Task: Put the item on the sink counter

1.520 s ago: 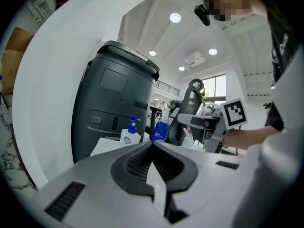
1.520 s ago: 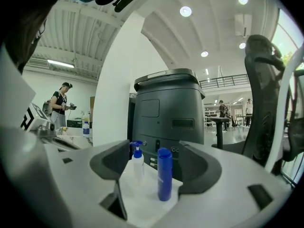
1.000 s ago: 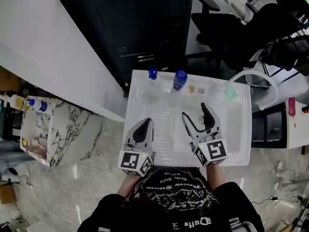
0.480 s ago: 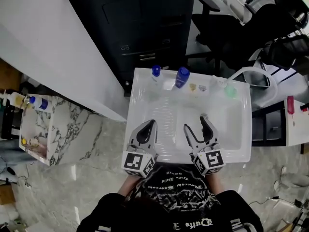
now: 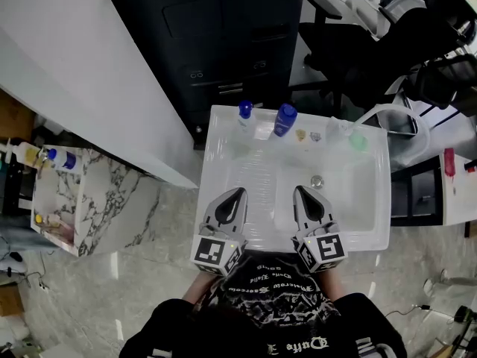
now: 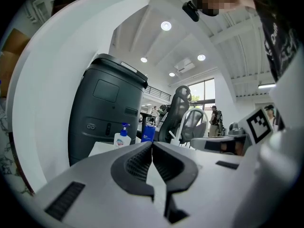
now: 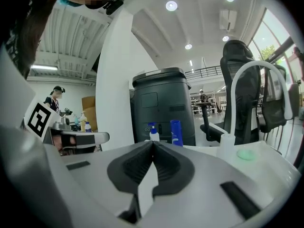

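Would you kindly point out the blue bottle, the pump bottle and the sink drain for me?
blue bottle (image 5: 283,121), head view, on its blue body.
pump bottle (image 5: 244,111), head view, on its blue pump head.
sink drain (image 5: 317,180), head view, on its metal centre.

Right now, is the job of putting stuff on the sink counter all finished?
Looks done: a pump bottle, a blue bottle and a green lump stand along the back of the sink counter. In hand: nothing; the left gripper and right gripper are both shut and empty near the front rim. Left: probably nothing, since the basin holds only its drain.
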`<action>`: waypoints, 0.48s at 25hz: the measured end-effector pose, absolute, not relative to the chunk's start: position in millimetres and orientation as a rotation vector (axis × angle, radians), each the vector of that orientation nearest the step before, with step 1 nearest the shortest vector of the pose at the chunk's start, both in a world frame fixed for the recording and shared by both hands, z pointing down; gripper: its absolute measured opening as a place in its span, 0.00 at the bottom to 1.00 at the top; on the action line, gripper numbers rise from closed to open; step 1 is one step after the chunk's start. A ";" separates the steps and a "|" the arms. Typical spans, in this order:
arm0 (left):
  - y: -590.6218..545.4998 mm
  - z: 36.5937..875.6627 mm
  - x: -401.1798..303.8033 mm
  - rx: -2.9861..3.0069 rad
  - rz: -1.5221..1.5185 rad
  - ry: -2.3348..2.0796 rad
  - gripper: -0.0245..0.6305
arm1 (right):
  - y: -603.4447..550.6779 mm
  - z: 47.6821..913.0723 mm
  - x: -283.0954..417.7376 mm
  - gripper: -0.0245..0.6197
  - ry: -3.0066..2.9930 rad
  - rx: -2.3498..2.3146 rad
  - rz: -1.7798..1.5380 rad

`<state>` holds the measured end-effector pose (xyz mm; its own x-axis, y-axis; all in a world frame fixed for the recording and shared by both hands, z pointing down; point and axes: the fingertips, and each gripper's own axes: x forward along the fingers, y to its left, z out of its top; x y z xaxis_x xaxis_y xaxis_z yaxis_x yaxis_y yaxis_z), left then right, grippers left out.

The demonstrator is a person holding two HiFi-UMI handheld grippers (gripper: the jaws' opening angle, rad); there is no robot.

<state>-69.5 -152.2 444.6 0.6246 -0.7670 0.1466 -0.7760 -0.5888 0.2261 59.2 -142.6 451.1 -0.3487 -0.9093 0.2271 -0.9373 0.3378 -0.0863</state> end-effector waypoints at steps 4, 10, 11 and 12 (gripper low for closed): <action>-149.1 444.4 -64.3 2.599 0.059 -1.225 0.05 | -145.8 448.7 57.2 0.04 -2.427 1.710 0.291; -145.6 445.6 -58.9 2.610 0.075 -1.206 0.05 | -147.1 450.5 56.6 0.04 -2.404 1.690 0.267; -145.4 445.8 -58.9 2.610 0.076 -1.205 0.05 | -146.9 451.6 56.3 0.04 -2.402 1.686 0.267; -145.4 446.0 -59.0 2.610 0.078 -1.205 0.05 | -146.9 452.6 55.5 0.04 -2.400 1.679 0.268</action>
